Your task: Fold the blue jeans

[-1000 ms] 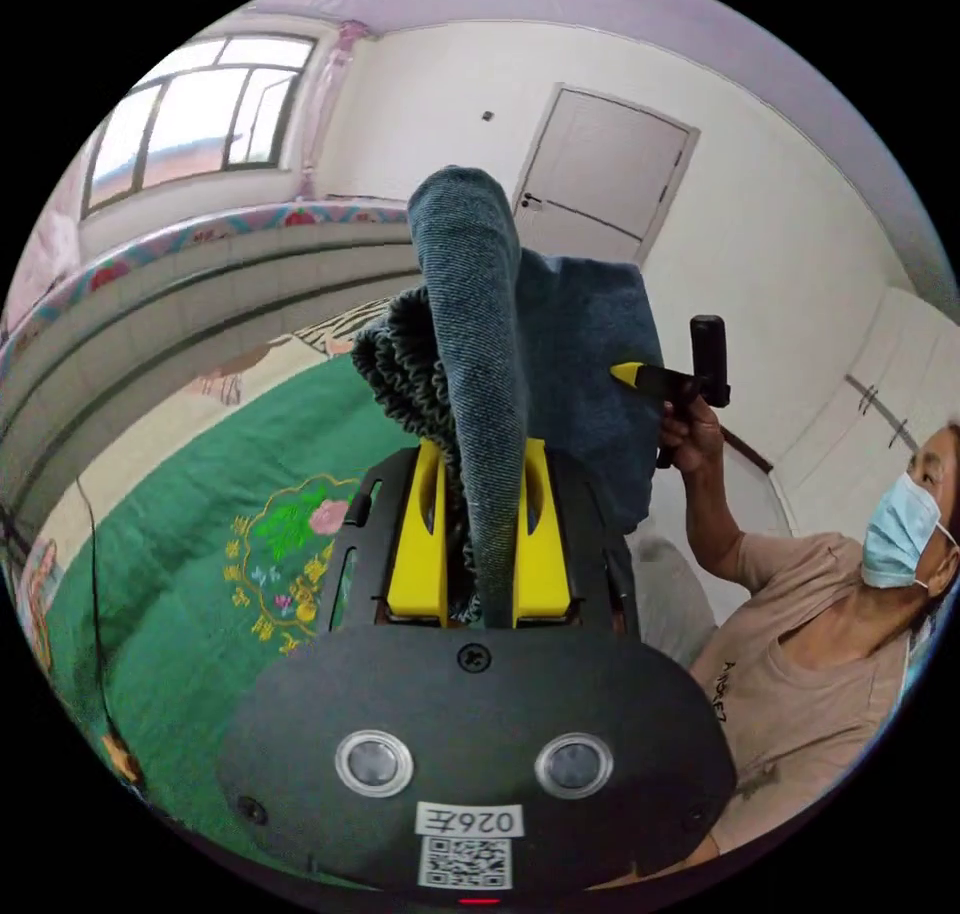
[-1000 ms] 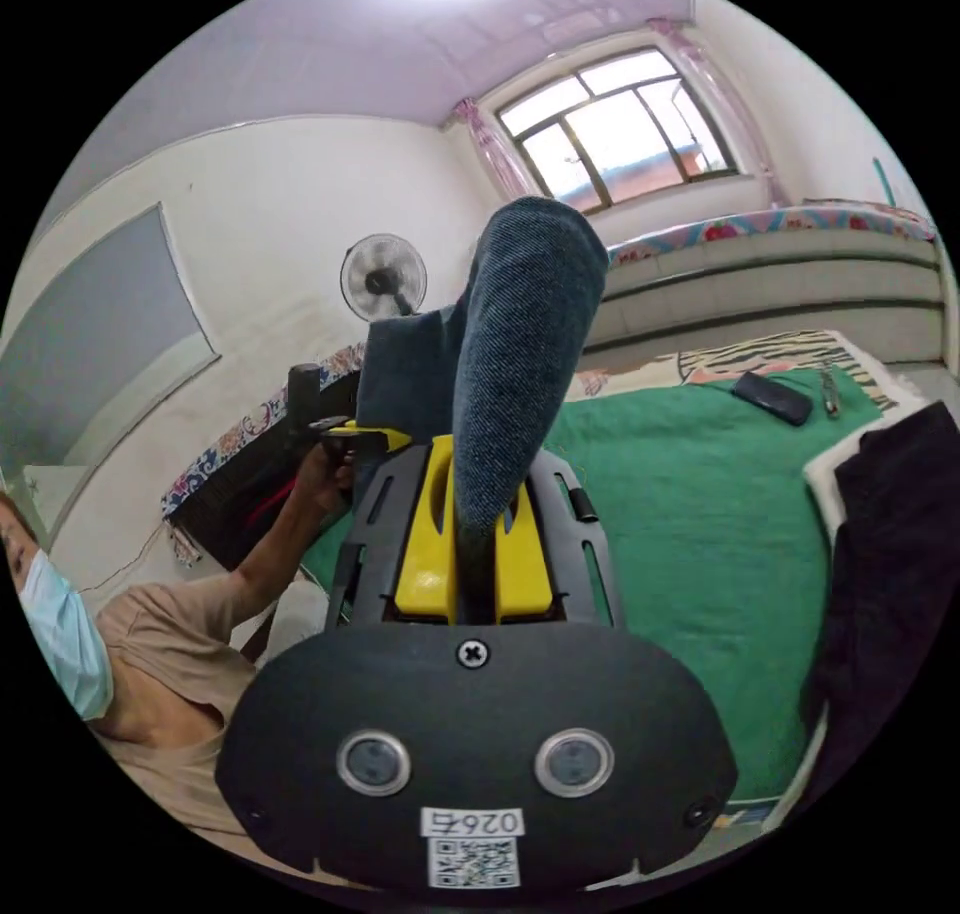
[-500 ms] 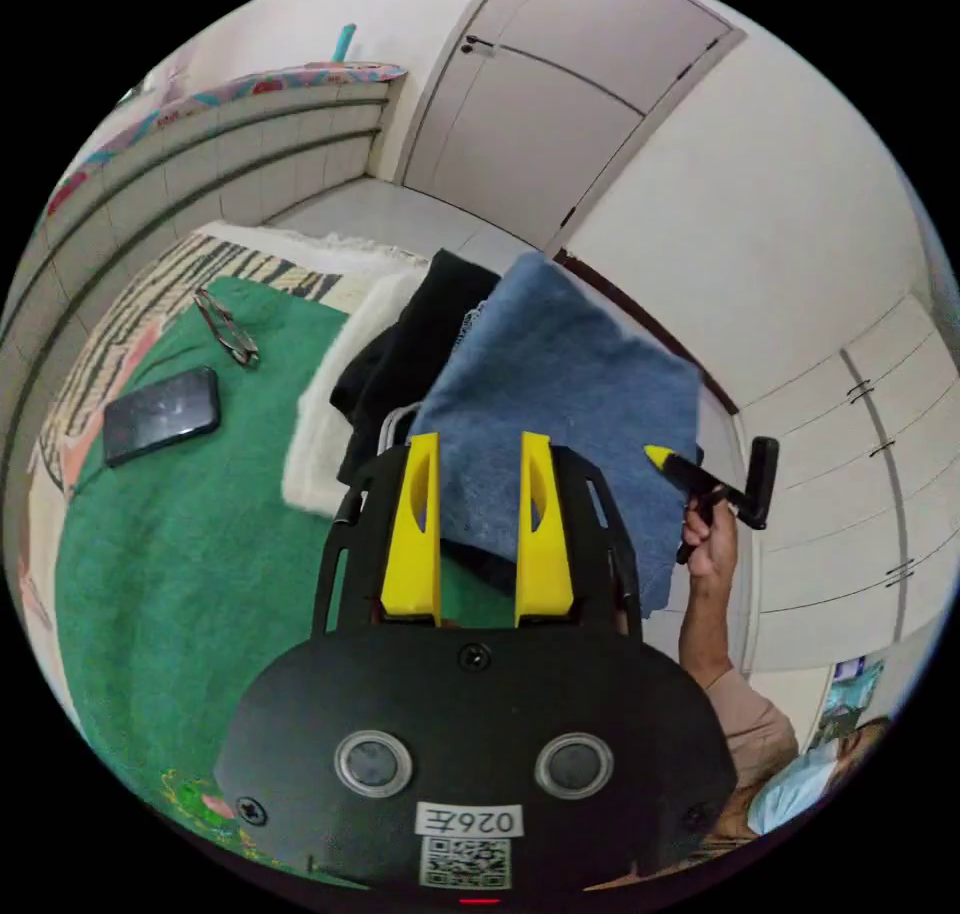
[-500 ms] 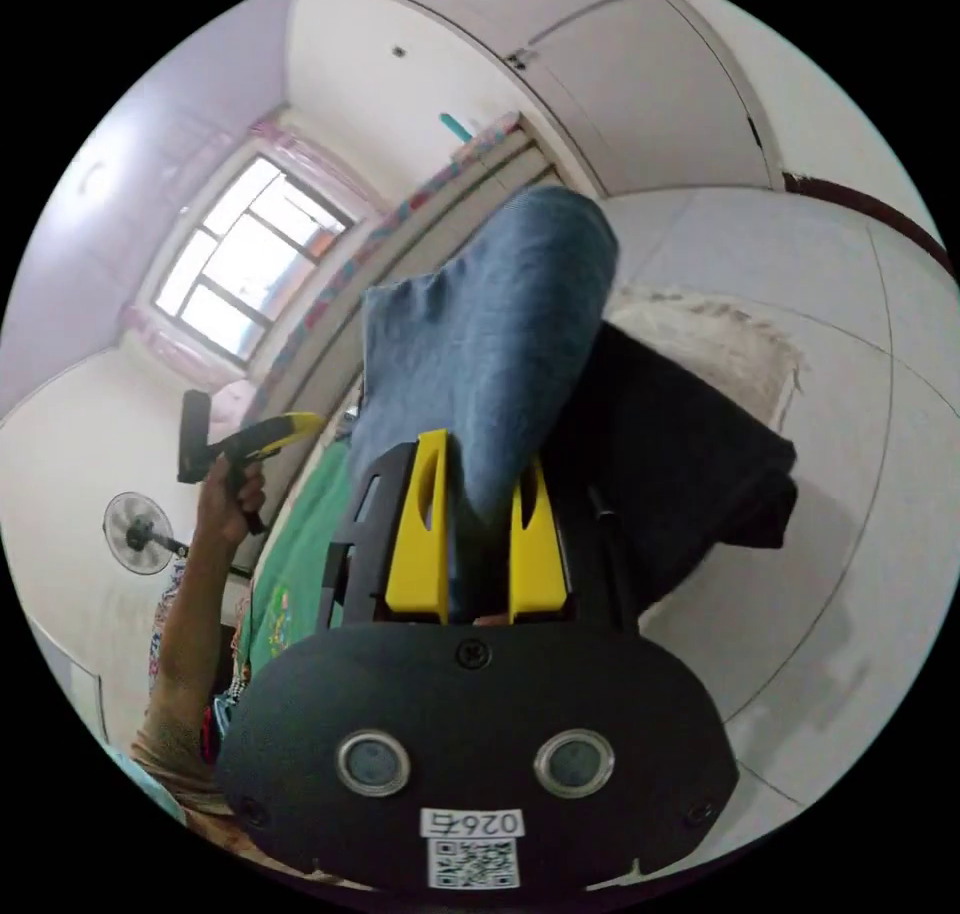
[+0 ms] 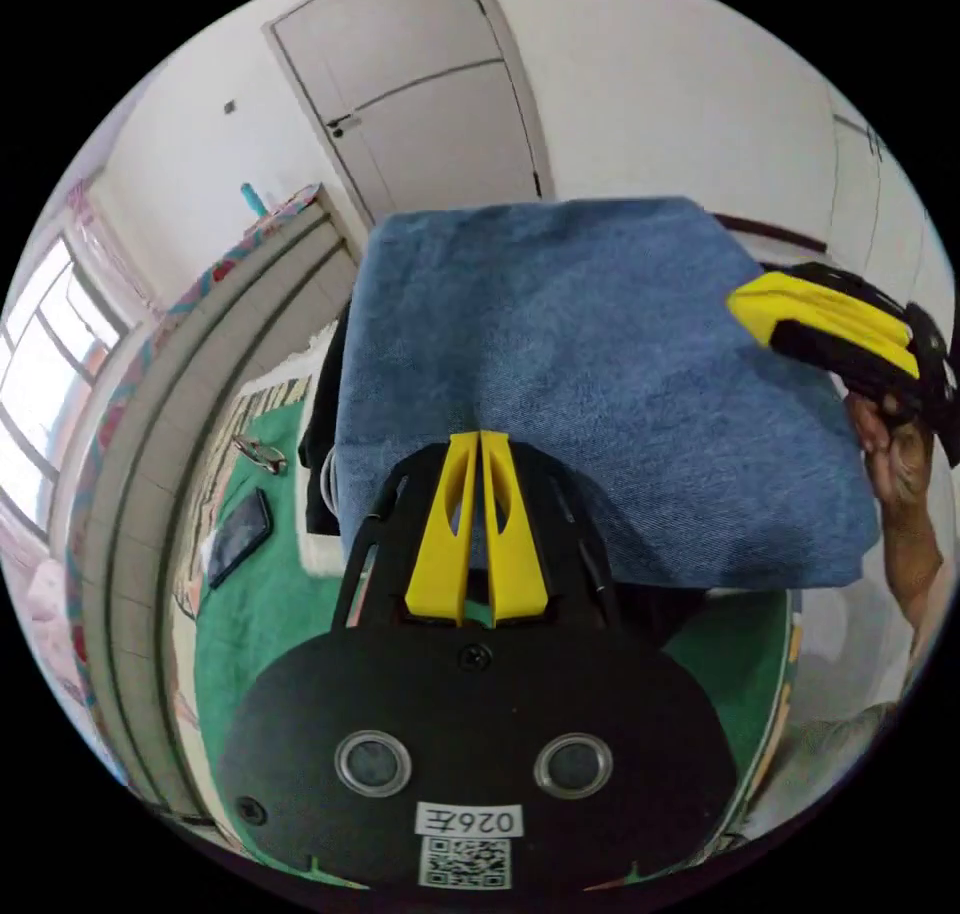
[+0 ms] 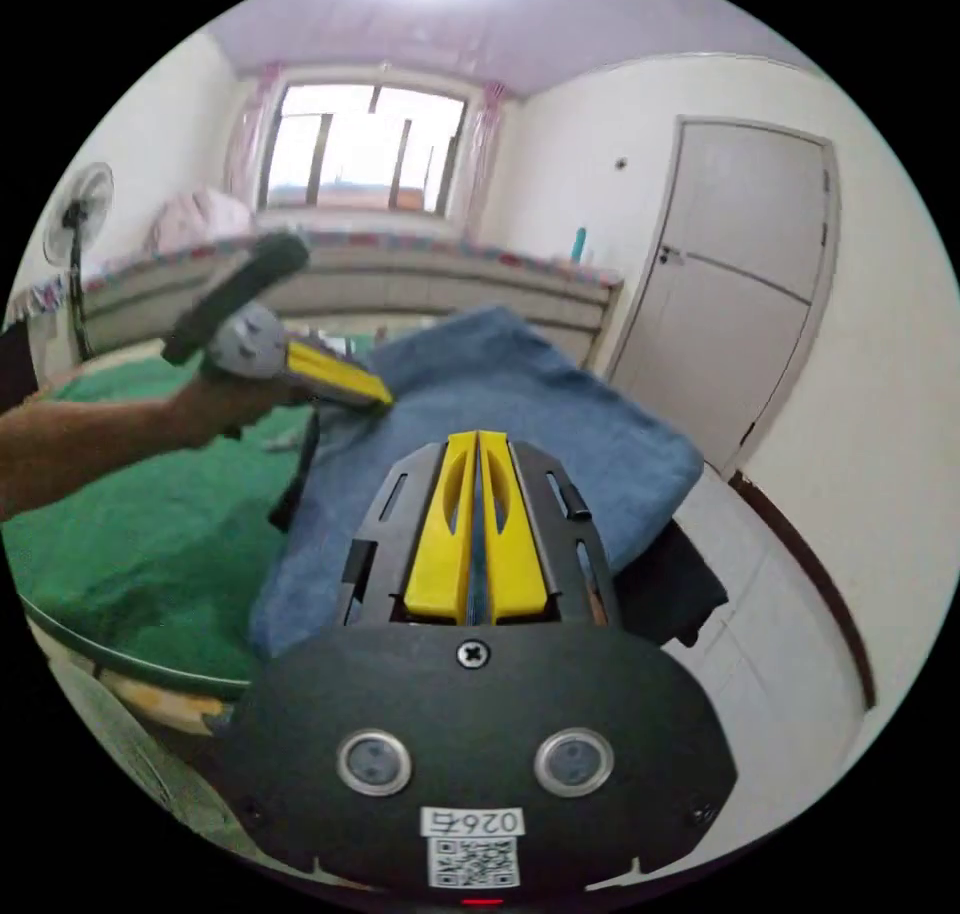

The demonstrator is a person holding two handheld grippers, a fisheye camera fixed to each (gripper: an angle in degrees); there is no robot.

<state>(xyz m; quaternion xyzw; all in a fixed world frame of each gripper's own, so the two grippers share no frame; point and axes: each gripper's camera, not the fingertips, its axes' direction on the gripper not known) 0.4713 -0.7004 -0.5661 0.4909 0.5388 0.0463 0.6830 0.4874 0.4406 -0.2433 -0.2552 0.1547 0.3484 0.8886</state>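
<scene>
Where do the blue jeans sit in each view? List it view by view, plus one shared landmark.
Left gripper view: the blue jeans spread across the centre, above the left gripper, with the right gripper at their right edge.
Right gripper view: jeans at centre, behind the right gripper.
Shared landmark: the grey door.

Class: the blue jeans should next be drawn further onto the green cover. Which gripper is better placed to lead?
Probably the left. The left gripper meets the blue jeans on the side beside the green cover. The right gripper pinches them nearer the floor.
</scene>
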